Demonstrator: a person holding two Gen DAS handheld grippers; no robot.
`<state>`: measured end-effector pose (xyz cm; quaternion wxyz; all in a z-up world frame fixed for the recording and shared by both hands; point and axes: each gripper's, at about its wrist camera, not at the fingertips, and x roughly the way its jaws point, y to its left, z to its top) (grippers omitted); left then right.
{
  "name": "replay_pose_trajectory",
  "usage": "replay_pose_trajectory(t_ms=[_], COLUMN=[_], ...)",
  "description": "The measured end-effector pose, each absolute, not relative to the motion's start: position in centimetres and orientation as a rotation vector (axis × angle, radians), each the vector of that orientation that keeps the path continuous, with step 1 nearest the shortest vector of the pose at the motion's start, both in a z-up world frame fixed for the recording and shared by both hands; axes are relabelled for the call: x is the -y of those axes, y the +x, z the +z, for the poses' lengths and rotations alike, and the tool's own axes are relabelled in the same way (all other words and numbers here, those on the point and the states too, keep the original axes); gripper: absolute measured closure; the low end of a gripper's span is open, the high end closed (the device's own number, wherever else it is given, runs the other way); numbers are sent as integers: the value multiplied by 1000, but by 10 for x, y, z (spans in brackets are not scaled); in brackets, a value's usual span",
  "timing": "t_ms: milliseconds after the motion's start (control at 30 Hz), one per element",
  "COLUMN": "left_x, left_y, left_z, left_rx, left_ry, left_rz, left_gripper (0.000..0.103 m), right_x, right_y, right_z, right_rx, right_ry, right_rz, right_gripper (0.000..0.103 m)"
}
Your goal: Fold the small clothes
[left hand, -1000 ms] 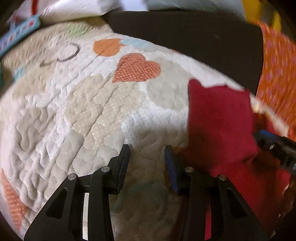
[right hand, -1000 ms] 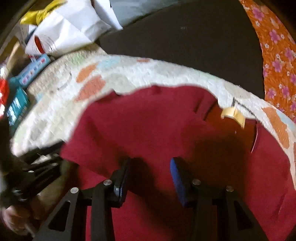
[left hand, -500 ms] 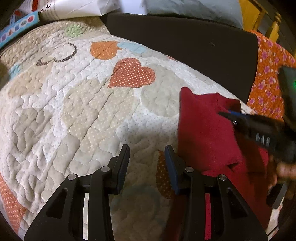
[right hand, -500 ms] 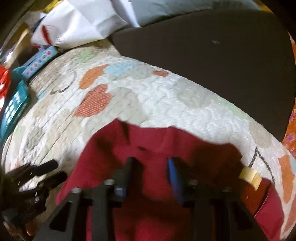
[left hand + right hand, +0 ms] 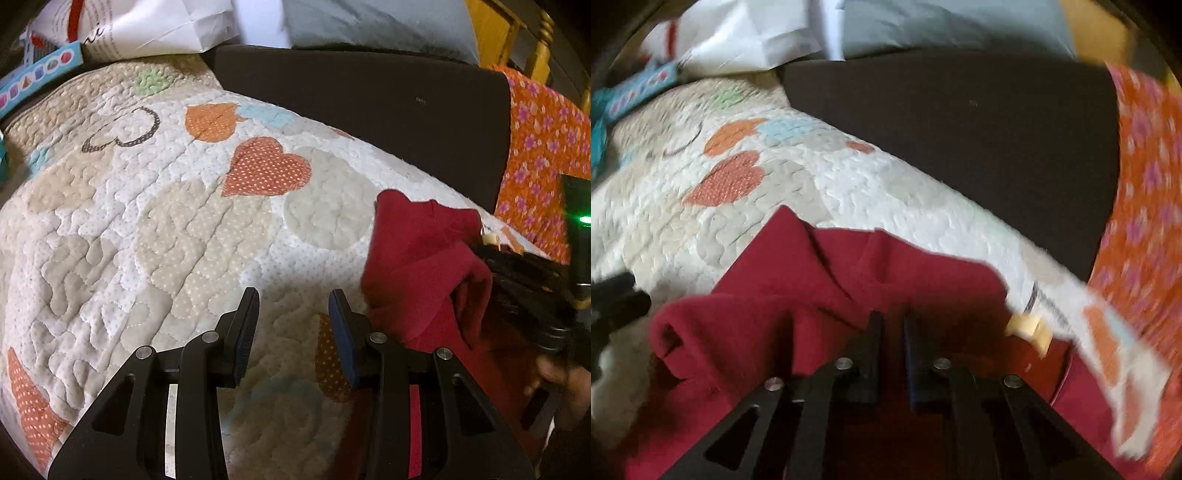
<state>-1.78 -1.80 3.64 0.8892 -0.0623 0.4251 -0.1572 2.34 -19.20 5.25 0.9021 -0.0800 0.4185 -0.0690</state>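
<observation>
A small dark red garment point(image 5: 417, 258) lies bunched on the quilt point(image 5: 166, 229) at the right of the left wrist view. My left gripper point(image 5: 293, 321) is open and empty over bare quilt, just left of the garment. My right gripper point(image 5: 892, 325) has its jaws nearly together on a fold of the red garment point(image 5: 798, 302), which is lifted and rumpled around it. The right gripper also shows in the left wrist view point(image 5: 524, 280), over the garment. A pale neck label point(image 5: 1028, 330) shows at the right.
A dark cushion point(image 5: 369, 110) lies beyond the quilt. An orange flowered cloth point(image 5: 543, 155) is at the right. White paper bags point(image 5: 155, 26), a grey pillow point(image 5: 369, 29) and a blue toy box point(image 5: 37, 79) are at the back.
My right gripper has closed on the red cloth and pulled it up into a bunch. My left gripper stays open and has drawn back a little from the garment.
</observation>
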Motion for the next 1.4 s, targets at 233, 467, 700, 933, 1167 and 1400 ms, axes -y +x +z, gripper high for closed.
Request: replay_pose_trajectory(t_ms=[233, 467, 700, 933, 1167, 1400], left_x=[22, 23, 26, 26, 23, 22], left_y=[-21, -23, -26, -24, -22, -25], left_z=[41, 43, 47, 43, 41, 47], left_rx=[-854, -838, -830, -842, -842, -809], left_ry=[-108, -116, -117, -126, -130, -145], left_rz=[-337, -358, -380, -370, -359, -372], left_gripper=[65, 65, 63, 63, 63, 63], right_x=[182, 173, 261, 361, 340, 329], right_y=[-18, -32, -123, -144, -108, -150], right_z=[89, 39, 88, 73, 56, 110], right_rx=[-749, -913, -721, -738, -799, -672], right_ry=[107, 165, 216, 430, 286, 108], right_rz=[83, 111, -244, -479, -440, -523], right_gripper=[86, 86, 61, 52, 97, 100])
